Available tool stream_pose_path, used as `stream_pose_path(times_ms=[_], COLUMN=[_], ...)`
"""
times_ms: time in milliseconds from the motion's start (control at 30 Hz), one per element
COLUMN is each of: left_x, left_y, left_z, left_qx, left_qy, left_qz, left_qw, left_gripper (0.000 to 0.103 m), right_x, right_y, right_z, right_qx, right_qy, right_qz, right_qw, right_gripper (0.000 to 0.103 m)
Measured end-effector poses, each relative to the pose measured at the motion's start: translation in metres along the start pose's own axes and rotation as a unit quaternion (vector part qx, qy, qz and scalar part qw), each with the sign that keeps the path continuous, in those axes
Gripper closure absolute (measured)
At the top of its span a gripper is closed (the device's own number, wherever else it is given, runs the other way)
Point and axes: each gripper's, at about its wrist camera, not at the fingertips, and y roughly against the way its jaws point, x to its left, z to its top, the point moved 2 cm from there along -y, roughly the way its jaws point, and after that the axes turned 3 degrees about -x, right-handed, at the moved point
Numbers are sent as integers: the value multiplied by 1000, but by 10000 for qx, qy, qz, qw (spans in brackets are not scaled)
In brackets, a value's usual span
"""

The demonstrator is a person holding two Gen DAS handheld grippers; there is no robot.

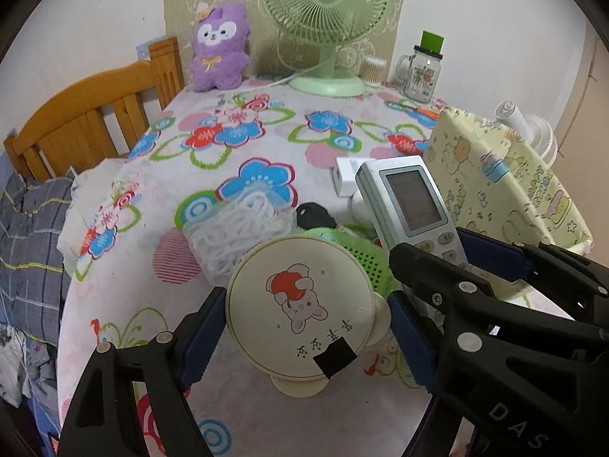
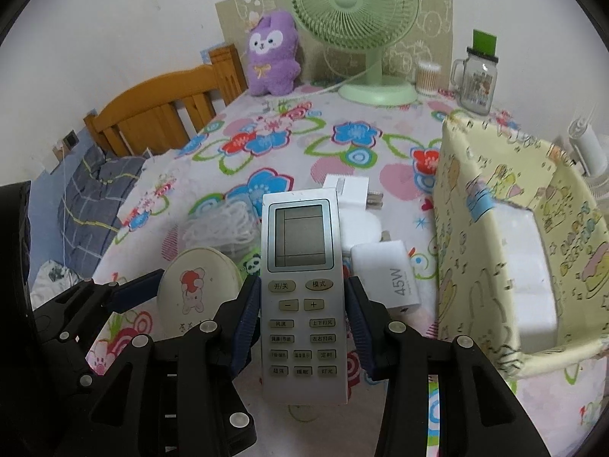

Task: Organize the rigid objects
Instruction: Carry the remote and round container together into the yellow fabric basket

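Observation:
My left gripper (image 1: 304,323) is shut on a round cream case with a cartoon rabbit (image 1: 300,304), held just above the flowered bedspread; the case also shows in the right wrist view (image 2: 200,289). My right gripper (image 2: 302,327) is shut on a grey-white air-conditioner remote (image 2: 302,289), held upright above the bed; the remote also shows in the left wrist view (image 1: 411,205). White chargers (image 2: 384,270) lie beyond the remote. A bundle of white cord (image 1: 243,224) and a green perforated object (image 1: 365,259) lie behind the case.
A yellow cartoon-print fabric box (image 2: 475,236) stands at the right with a white block inside. At the back stand a green fan (image 1: 327,11), a purple plush toy (image 1: 220,49), a glass mug (image 1: 422,72) and cotton swabs. A wooden headboard (image 1: 87,118) is at the left.

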Motion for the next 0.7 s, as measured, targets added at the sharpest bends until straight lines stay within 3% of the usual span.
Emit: stream_pose_path(times_ms=[700], left_x=[-45], left_y=[52], left_z=[34], left_qx=[-630], left_qy=[-277], left_qz=[-12], left_qw=[9976], left_gripper=[18], right_x=[-22], right_y=[68], right_z=[26], right_qx=[-548], right_qy=[-14], right_qz=[-115], right_qw=[9984], right_gripper=[55])
